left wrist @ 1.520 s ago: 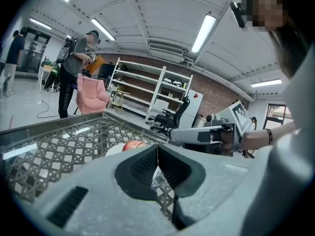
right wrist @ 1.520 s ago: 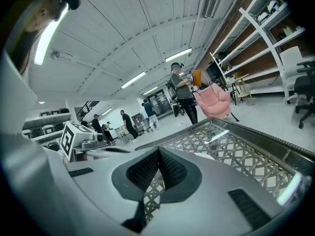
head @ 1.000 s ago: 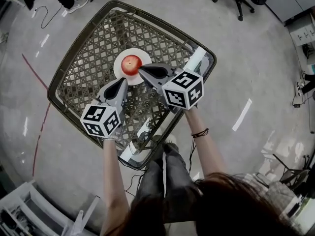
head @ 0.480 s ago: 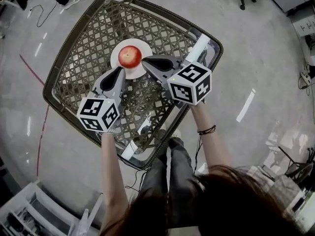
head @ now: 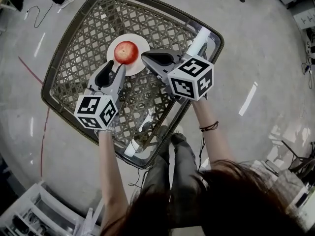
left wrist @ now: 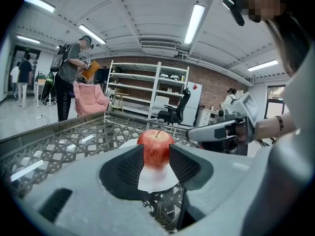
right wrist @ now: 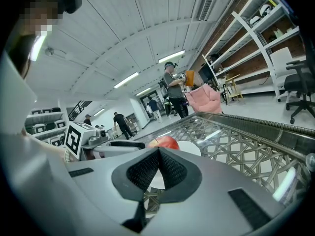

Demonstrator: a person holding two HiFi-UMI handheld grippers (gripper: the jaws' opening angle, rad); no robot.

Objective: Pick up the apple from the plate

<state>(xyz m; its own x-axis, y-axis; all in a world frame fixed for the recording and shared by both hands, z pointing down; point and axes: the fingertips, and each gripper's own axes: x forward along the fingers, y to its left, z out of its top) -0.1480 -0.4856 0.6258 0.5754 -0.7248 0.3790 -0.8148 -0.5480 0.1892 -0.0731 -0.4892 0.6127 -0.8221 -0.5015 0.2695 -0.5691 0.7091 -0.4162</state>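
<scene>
One big woven lattice table [head: 88, 33] fills the upper half of the head view. The left gripper [head: 114, 69], lower left of the fruit, has just been opening its jaws: they're apart with nothing pinched. The right gripper [head: 144, 57], mid-frame, has its jaws pressed together, empty. A white plate [head: 140, 45] above them holds the red apple [head: 126, 52], sitting just past the left tips.

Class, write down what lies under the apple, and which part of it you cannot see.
A white plate lies under the apple, on the lattice table. Its rim shows; its middle is covered by the apple.
</scene>
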